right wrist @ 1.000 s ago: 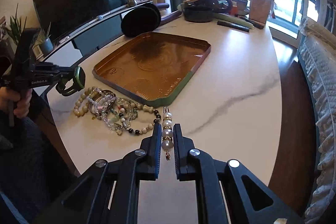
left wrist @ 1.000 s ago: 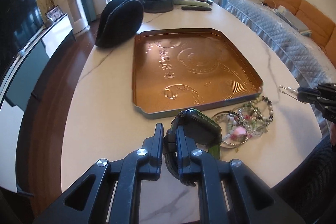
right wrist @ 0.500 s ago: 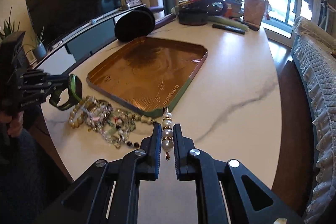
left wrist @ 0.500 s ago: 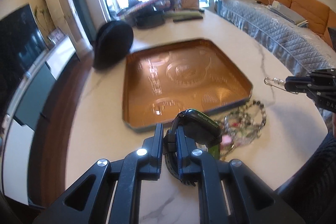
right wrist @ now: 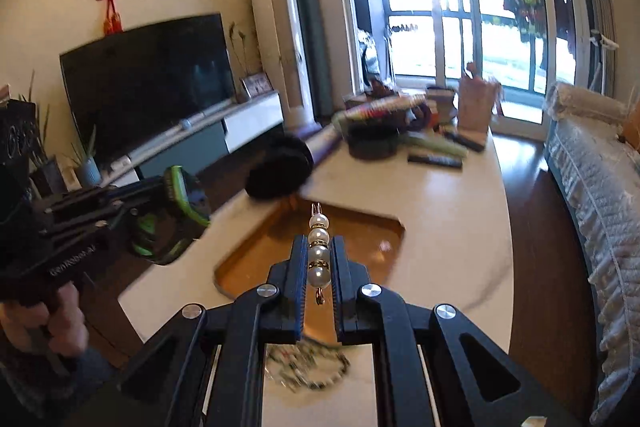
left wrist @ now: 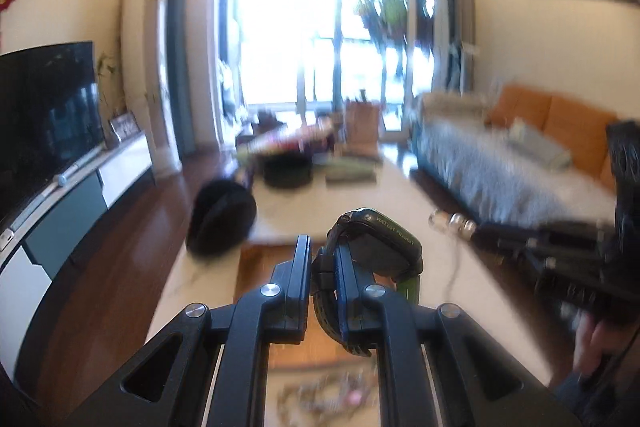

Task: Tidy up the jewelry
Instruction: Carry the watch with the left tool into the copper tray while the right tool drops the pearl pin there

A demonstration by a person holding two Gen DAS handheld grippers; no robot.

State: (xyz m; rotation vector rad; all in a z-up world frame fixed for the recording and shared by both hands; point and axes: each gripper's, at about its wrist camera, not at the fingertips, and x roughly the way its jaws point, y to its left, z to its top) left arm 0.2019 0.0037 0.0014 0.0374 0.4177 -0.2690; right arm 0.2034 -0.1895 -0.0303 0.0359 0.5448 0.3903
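White marble table (right wrist: 452, 223) below, copper tray (right wrist: 360, 239) on it, a blurred heap of beaded bracelets (right wrist: 308, 367) at its near edge. Left gripper (left wrist: 323, 267) clamps a black-and-green watch (left wrist: 376, 247) aloft; right gripper (right wrist: 319, 259) pinches a pearl clip (right wrist: 319, 247) above the tray.

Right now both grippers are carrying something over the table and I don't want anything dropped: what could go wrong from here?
1. The right gripper pinches the pearl piece only at its lower beads; the top sticks out free and could pivot or slip.
2. The left gripper grips only the strap of the watch, so its heavier body overhangs and might twist loose.
3. The bead pile lies near the table edge below; a low pass could sweep it off.
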